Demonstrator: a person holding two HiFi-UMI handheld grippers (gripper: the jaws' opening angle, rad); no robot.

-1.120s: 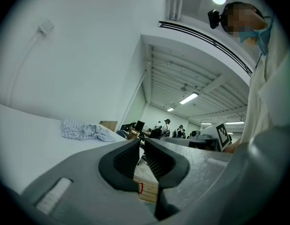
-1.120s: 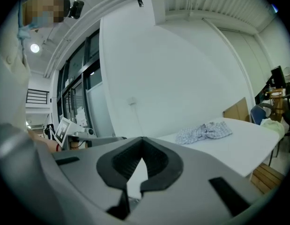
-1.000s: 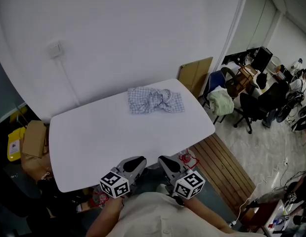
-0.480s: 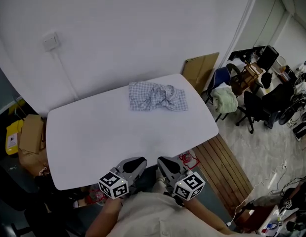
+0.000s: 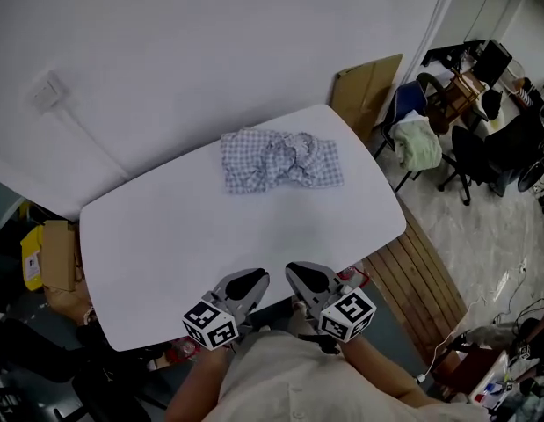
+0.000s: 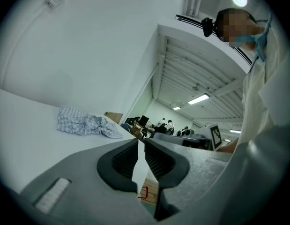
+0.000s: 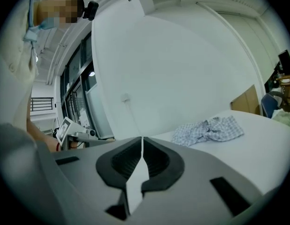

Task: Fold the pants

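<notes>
The pants (image 5: 279, 160) are a crumpled blue-checked heap at the far side of the white table (image 5: 166, 236). They also show in the left gripper view (image 6: 86, 123) and the right gripper view (image 7: 208, 130). My left gripper (image 5: 251, 280) hovers at the table's near edge, shut and empty. Beside it, my right gripper (image 5: 302, 277) is also shut with nothing between its jaws. Both point toward the pants from well short of them.
A white wall stands behind the table. Cardboard (image 5: 364, 88) leans at the far right corner. Chairs (image 5: 418, 139) and desks fill the room to the right. A brown box (image 5: 59, 253) and a yellow item (image 5: 31, 258) lie on the floor at the left. A slatted wooden floor panel (image 5: 430, 280) lies beyond the table's right edge.
Both grippers have moved forward to the table's near edge and slightly down. The view has shifted, so the table and pants sit nearer. The pants have not moved on the table.
</notes>
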